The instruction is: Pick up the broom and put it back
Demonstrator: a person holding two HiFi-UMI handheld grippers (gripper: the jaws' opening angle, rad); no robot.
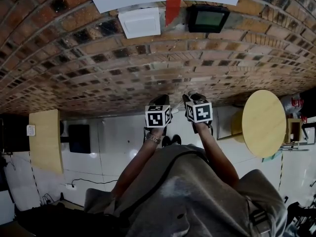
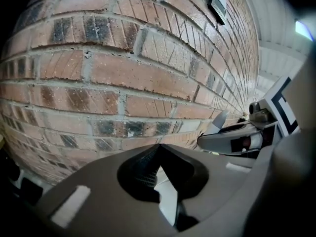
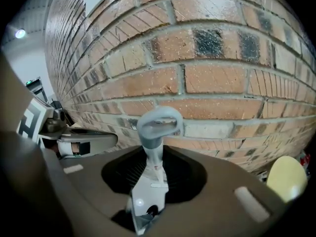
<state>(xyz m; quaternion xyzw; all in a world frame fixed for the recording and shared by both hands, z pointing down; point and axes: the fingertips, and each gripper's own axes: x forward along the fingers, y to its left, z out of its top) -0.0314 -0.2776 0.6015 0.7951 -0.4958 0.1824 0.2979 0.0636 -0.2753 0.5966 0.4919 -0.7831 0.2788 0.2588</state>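
The pick-up looks done: the right hand-held gripper (image 3: 154, 163) has its jaws narrowed onto the broom handle (image 3: 159, 126), whose grey looped end stands just above the jaws at mid-frame, close before the brick wall (image 3: 222, 78). The left hand-held gripper (image 2: 159, 149) has its jaws together with nothing between them. The putting back seems left to do; no hook or stand shows, and the brush end is out of sight.
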